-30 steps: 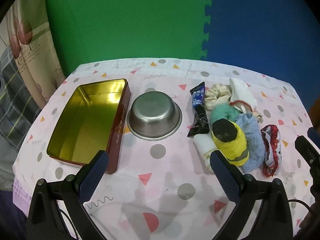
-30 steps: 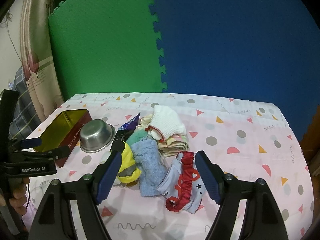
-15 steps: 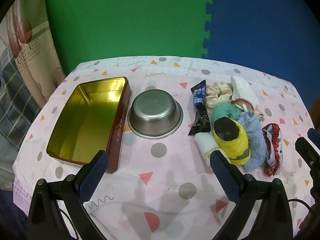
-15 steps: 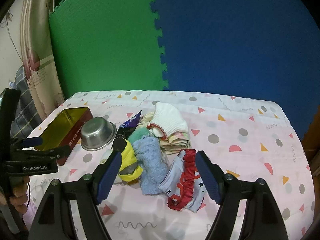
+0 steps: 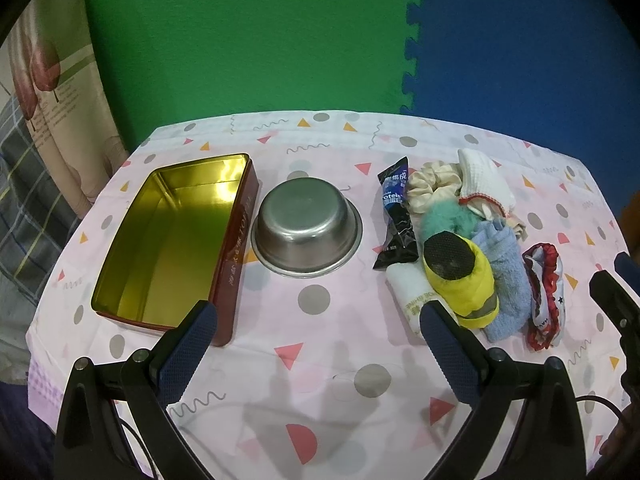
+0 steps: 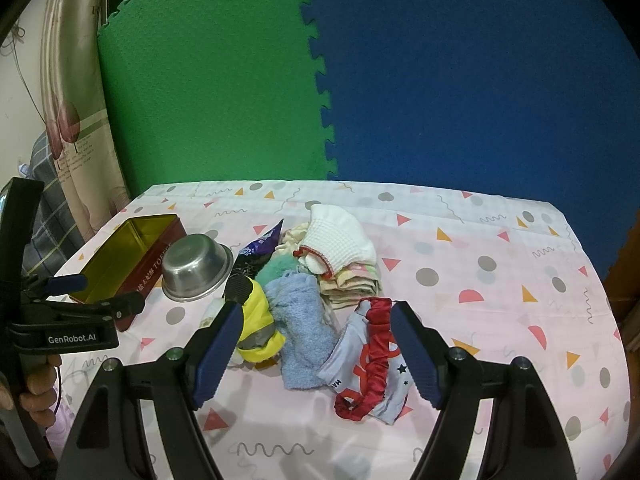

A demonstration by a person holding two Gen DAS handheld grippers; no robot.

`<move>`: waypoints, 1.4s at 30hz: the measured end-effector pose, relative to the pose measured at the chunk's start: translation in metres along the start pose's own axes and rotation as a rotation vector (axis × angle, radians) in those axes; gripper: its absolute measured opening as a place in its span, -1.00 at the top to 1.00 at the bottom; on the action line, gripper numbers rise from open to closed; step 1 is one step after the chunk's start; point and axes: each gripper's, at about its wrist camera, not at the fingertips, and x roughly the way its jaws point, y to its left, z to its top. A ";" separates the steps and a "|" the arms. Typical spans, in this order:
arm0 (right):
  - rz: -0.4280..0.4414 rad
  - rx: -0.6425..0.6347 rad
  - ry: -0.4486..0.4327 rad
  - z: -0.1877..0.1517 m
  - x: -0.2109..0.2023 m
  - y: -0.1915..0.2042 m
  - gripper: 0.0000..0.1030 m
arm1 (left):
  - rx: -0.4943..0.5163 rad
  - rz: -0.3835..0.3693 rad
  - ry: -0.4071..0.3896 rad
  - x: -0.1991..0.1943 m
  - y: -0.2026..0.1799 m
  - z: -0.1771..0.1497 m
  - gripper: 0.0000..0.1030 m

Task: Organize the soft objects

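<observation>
A heap of soft items lies right of centre on the table: a yellow cloth piece, a blue towel, a red-trimmed garment, a white knit piece, a cream scrunchie and a teal fluffy one. My left gripper hovers open over bare cloth near the front edge. My right gripper is open above the near side of the heap, holding nothing.
An open red tin with a gold inside stands at the left. A steel bowl sits beside it. A dark snack packet lies between bowl and heap. Green and blue foam mats form the back wall.
Both views have shifted slightly; the table and heap sit a little lower and farther in frame. Nothing on the table has moved, and both grippers stay open.
</observation>
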 end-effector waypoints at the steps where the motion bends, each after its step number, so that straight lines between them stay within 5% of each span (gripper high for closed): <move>1: 0.000 0.001 0.000 0.000 0.000 0.000 -0.52 | 0.002 0.000 0.001 0.000 0.000 0.000 -0.96; 22: -0.026 0.028 0.024 -0.006 0.012 -0.015 -0.52 | 0.009 0.001 0.021 0.007 -0.001 -0.001 -0.96; 42: -0.086 0.049 0.173 -0.030 0.066 -0.051 -0.52 | 0.037 0.006 0.047 0.027 -0.007 -0.004 -0.96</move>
